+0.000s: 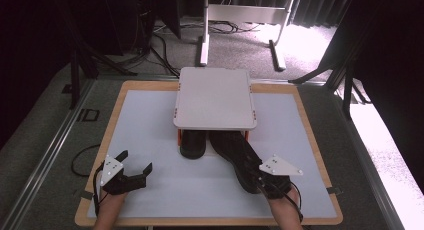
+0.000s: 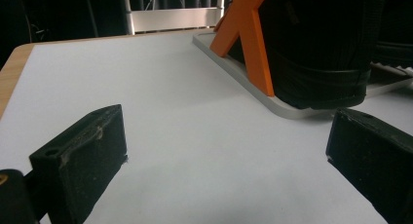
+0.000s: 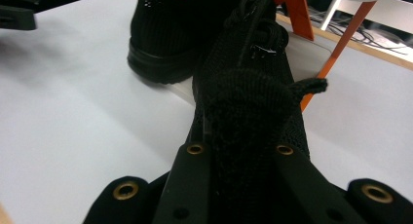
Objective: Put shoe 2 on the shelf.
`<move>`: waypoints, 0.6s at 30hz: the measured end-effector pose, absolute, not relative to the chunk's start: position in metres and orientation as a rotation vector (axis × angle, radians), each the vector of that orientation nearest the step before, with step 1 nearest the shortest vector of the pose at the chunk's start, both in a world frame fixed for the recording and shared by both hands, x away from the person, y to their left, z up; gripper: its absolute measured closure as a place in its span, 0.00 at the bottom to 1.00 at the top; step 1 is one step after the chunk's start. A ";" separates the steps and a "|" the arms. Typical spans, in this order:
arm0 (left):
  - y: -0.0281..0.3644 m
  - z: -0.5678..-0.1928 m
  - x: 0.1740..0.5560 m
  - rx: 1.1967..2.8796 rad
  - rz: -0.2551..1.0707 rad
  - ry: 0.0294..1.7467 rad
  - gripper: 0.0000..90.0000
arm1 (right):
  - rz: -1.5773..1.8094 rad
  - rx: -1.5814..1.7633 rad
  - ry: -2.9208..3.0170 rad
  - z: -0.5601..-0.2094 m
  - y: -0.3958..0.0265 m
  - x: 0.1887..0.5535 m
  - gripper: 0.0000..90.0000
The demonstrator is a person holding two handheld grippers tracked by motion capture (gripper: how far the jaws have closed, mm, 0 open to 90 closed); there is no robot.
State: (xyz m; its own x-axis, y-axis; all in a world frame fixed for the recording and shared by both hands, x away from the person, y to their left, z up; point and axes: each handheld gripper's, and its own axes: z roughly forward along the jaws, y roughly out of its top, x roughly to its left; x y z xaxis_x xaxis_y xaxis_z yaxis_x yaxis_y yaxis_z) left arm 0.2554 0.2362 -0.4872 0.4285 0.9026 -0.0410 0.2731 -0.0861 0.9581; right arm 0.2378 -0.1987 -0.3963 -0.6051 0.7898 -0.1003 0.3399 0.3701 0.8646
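Right gripper (image 1: 272,182), near the front right of the table, has its jaws drawn in on the knit heel collar of a black shoe (image 1: 239,157); in the right gripper view the fabric is pinched between the two black jaws, with the heel tab standing up just beyond them. This shoe lies slanted on the white mat (image 1: 150,115), toe end under the white shelf (image 1: 215,97) and heel end toward the person. A second black shoe (image 1: 192,144) sits beside it, to its left, on the shelf's lower grey tray, between the orange legs (image 2: 248,39). Left gripper (image 1: 134,170) hovers over bare mat at the front left, jaws spread wide and holding nothing, well apart from both shoes.

Risks, as judged from this arrangement: the grip rests on soft, stretchy knit only, so the collar may deform or slip free if the shoe is lifted or dragged. The shoe's toe lies close to an orange leg and the tray edge; a pull at an angle could snag there or jostle the shelf. The neighbouring shoe is near enough to be nudged.
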 end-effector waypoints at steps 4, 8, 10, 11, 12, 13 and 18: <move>0.236 -0.487 0.256 1.612 0.733 1.054 0.02 | 1.165 1.002 2.101 -0.400 -0.193 0.245 0.95; 0.236 -0.487 0.255 1.611 0.735 1.053 0.02 | 1.135 1.007 2.081 -0.404 -0.184 0.251 0.95; 0.236 -0.487 0.255 1.612 0.734 1.053 0.02 | 1.127 1.022 2.070 -0.406 -0.181 0.254 0.95; 0.236 -0.487 0.256 1.613 0.734 1.053 0.01 | 1.117 1.025 2.066 -0.407 -0.178 0.256 0.95; 0.236 -0.487 0.256 1.613 0.733 1.053 0.02 | 1.111 1.031 2.057 -0.408 -0.176 0.257 0.95; 0.236 -0.487 0.256 1.613 0.733 1.053 0.02 | 1.101 1.034 2.052 -0.409 -0.173 0.259 0.95; 0.236 -0.487 0.256 1.613 0.730 1.053 0.01 | 1.072 1.040 2.010 -0.415 -0.162 0.264 0.95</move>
